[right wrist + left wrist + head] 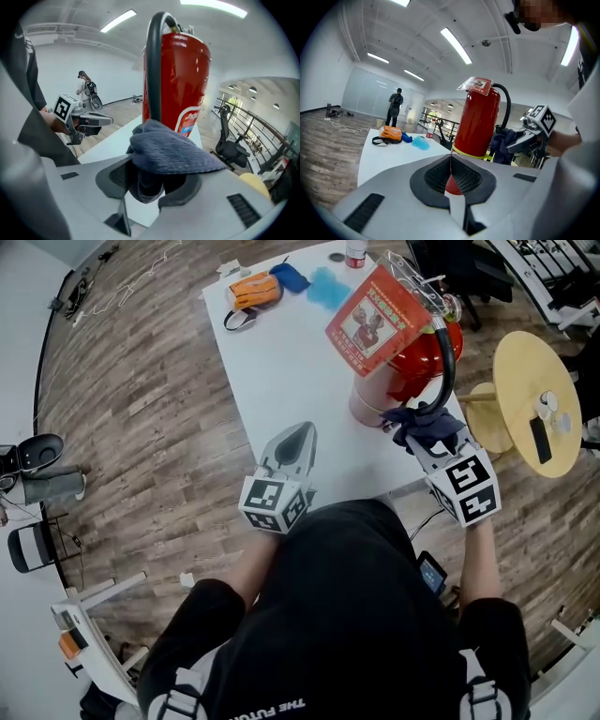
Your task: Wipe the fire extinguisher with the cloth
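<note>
The red fire extinguisher (412, 357) stands on the white desk (281, 371), close to its right edge. It is round, smooth and shiny. A black bendy hose (448, 371) curves down its side. A flat red and white card (372, 320) hangs at its top; the writing is too small to read. The right gripper (422, 435) pinches a dark blue cloth (171, 147), soft and ribbed, right against the extinguisher. The left gripper (298, 442) sits over the desk's near edge, its fingers pressed together with nothing in them. White letters on the person's black shirt (356, 615) begin "THE FUTU". An orange bag (253, 292) lies at the far left corner.
</note>
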The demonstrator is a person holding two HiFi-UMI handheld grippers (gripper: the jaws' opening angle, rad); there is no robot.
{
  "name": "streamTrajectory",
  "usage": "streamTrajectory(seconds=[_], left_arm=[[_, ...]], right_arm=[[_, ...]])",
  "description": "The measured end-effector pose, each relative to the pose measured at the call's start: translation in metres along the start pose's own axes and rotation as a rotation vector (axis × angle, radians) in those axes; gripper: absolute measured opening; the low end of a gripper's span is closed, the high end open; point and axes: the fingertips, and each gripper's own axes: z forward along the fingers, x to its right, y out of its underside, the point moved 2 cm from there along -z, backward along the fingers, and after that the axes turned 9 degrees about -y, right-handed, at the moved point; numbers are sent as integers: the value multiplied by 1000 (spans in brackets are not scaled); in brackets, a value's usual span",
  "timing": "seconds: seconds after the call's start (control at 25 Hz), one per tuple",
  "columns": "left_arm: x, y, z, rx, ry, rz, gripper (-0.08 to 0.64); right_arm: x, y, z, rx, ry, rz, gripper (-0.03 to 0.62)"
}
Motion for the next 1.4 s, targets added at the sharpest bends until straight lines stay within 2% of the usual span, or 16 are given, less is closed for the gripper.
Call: streamTrajectory(seconds=[0.04, 0.16, 0.28, 0.4, 0.52, 0.64, 0.76, 0.92, 1.12, 1.24, 1.4], left_arm=[[-1, 0, 0, 1, -1, -1, 21], [-2, -1, 0, 4, 0, -3, 21], [-2, -2, 0, 7, 0, -6, 21], [-2, -1, -1, 7, 0, -6, 21], [-3, 0, -2, 4, -3, -7, 21], [-4, 3, -2, -6, -4, -5, 21], [-2, 3, 0, -5, 5, 0, 21], [1, 1, -1, -3, 9, 3, 21], [-1, -2, -3, 3, -2, 1, 21], [-4, -3, -5, 7, -13, -5, 21], [-7, -2, -3, 1, -18, -10, 21]], right_arm=[[3, -8, -10, -12, 22, -25, 160], [6, -43, -36, 35, 82, -119, 172], [-6, -89, -58, 234, 127, -201, 172], [-9, -127, -81, 417, 196, -205, 169], [-7, -143, -93, 455, 234, -238, 163], [-4, -142, -89, 499, 186, -174, 153], [-2, -115, -69, 463, 166, -95, 130], [-1, -87, -39, 374, 191, -102, 114], [-4, -124, -73, 393, 243, -127, 121], [-4, -139, -84, 345, 255, -131, 133], [2, -162, -97, 307, 300, -194, 161]])
